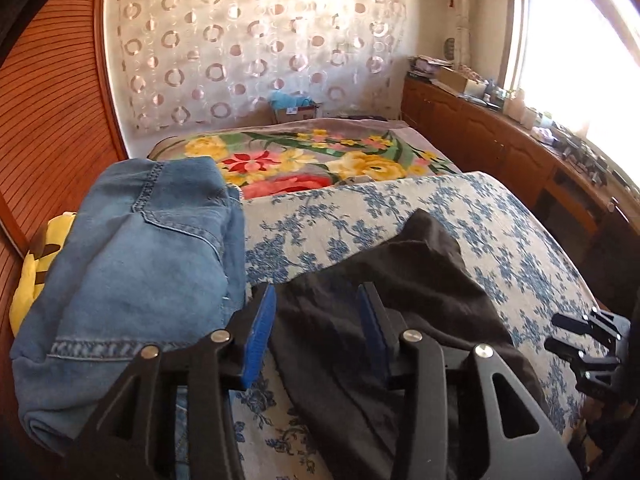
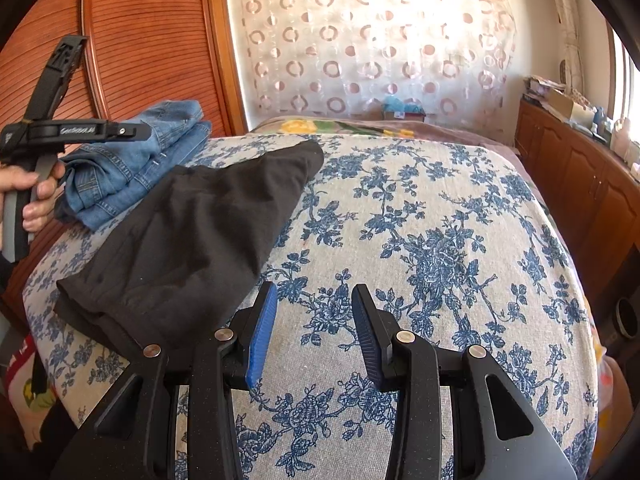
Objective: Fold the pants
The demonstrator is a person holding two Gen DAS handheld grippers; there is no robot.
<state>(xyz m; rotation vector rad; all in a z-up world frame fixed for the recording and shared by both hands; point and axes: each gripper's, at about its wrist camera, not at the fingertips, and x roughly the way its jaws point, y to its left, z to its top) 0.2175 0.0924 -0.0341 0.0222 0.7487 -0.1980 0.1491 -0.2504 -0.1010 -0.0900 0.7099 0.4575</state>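
Black pants (image 1: pixel 400 280) (image 2: pixel 192 240) lie folded into a long flat shape on the blue-flowered bed cover (image 2: pixel 440 240). My left gripper (image 1: pixel 316 304) hovers over their near end, open, with nothing pinched between the blue pads. In the right wrist view a hand holds that left gripper (image 2: pixel 136 131) above the bed's left edge. My right gripper (image 2: pixel 316 304) is open over bare cover just right of the pants, with nothing between its fingers; it also shows at the far right as the right gripper (image 1: pixel 576 336). Folded blue jeans (image 1: pixel 132 248) (image 2: pixel 136 168) are stacked left of the black pants.
A bright floral blanket (image 1: pixel 304 156) covers the far half of the bed. A wooden wardrobe (image 2: pixel 152 40) stands on the left, and a low wooden cabinet (image 2: pixel 580 172) with clutter runs along the right under the window. A yellow plush toy (image 1: pixel 32 272) sits beside the jeans.
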